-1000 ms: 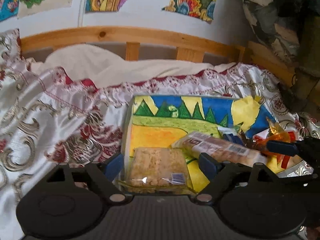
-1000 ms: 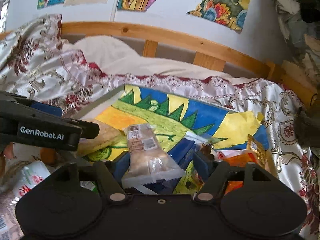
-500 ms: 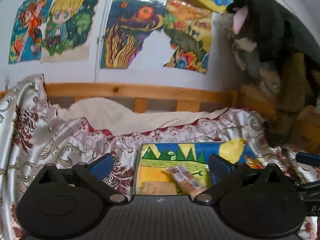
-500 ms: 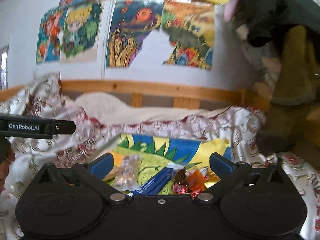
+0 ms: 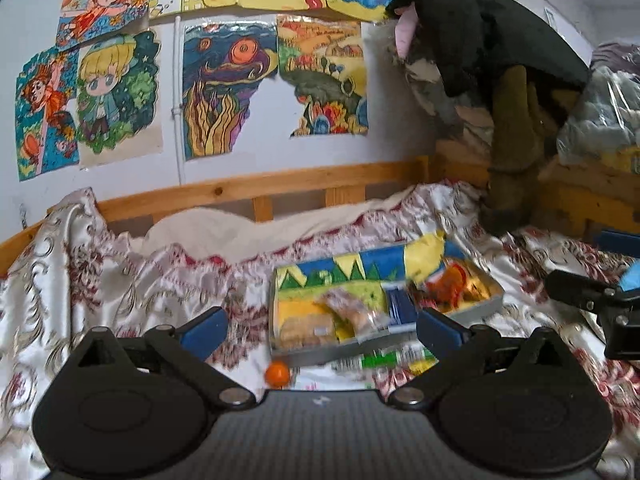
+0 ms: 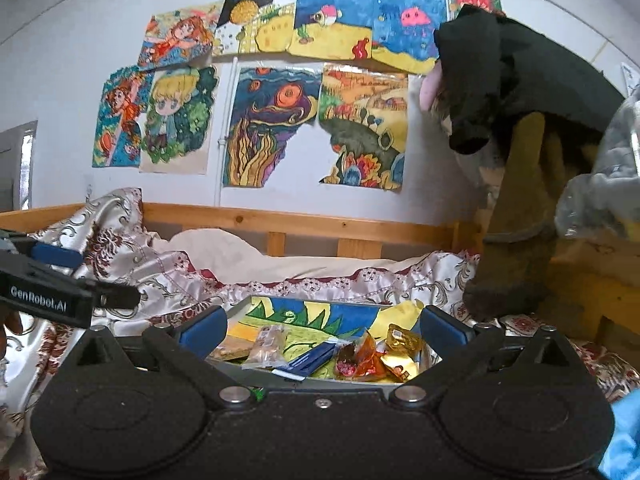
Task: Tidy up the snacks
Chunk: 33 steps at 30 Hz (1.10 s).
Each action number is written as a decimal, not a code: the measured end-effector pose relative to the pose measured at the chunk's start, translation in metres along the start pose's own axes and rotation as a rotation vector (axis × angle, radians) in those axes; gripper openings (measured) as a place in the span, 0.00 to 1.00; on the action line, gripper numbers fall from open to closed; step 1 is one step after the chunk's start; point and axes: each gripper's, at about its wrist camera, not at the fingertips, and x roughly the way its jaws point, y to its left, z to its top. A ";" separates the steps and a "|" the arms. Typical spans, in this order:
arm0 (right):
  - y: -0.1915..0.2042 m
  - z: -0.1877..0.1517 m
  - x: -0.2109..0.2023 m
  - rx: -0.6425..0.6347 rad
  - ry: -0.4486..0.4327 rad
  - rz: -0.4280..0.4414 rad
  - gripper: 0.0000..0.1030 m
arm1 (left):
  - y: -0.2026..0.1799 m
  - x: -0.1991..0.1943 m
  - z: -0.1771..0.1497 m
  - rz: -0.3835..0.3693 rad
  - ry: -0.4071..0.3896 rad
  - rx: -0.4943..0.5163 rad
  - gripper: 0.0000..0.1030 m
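The tray [image 5: 384, 350] lies on the bed's quilt [image 5: 120, 280], and the snacks sit sorted inside it: a flat cracker pack [image 5: 306, 330] at its left end, a clear-wrapped biscuit bar [image 5: 352, 314] just right of that, a blue stick pack [image 5: 396, 306] past the middle, and a heap of orange and gold sweets [image 5: 460, 284] at its right end. Outside the tray, against its near wall, you have a small orange ball [image 5: 277, 373] off the left corner and a green-and-white wrapper [image 5: 384, 360] further right; blur makes the wrapper's long axis hard to read, though it seems to run along the wall.

Both strays lie ahead of and below your left claw [image 5: 322, 326], which is released and holds nothing. Your right claw [image 6: 322, 328] is likewise spread wide and bare, facing the tray's sweets end, so the left is probably the nearer one.
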 end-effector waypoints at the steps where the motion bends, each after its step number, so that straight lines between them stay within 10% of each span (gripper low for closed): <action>1: 0.001 -0.002 -0.006 0.001 0.001 0.006 0.99 | -0.001 -0.006 -0.003 0.000 0.006 0.000 1.00; 33: 0.015 -0.054 -0.080 -0.035 0.257 0.008 0.99 | -0.040 -0.059 -0.060 0.064 0.351 0.084 1.00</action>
